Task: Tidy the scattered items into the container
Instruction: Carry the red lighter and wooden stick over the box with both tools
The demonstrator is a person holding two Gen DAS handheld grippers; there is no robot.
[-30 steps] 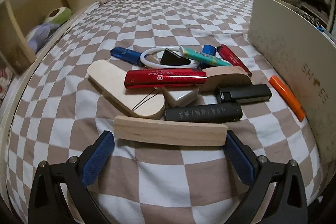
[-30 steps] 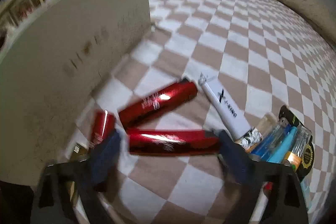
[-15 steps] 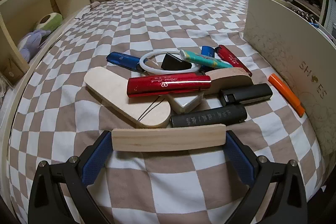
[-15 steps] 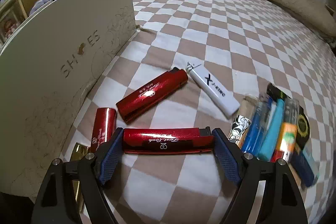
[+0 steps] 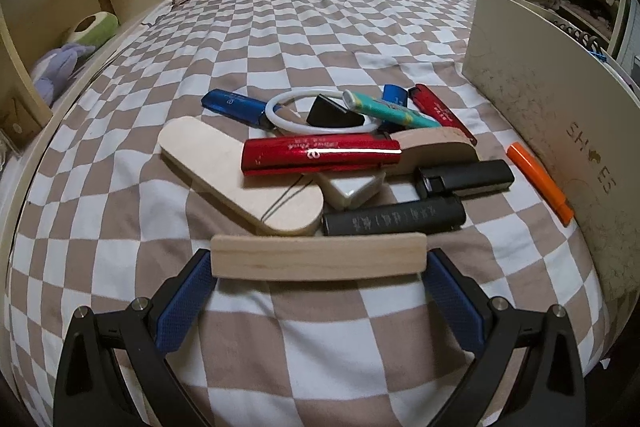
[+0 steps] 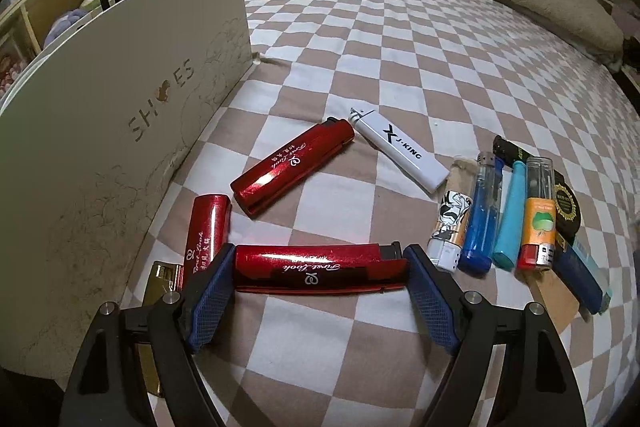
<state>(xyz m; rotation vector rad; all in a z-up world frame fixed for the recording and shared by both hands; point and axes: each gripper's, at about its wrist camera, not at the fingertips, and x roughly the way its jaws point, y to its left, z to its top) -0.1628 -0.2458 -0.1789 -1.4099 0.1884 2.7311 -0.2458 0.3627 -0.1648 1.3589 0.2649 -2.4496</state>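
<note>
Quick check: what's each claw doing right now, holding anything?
Left claw: shut on the wooden block, gripped end to end.
Right claw: shut on a red lighter, gripped end to end.

Ahead of left tool [image 5: 318, 263]: heap of lighters and wooden pieces [image 5: 316, 163], tightly stacked and overlapping, no gap to pass between. Walled on the right by shoe box [image 5: 560, 115], orange lighter [image 5: 538, 181] just beside it. Open checkered bedspread [image 5: 320, 27] beyond and left of heap.

Ahead of right tool [image 6: 318, 277]: clear cloth past red lighter [image 6: 292, 167] and white lighter [image 6: 400, 155]; lighter row [image 6: 512, 219] crowding the right.
</note>
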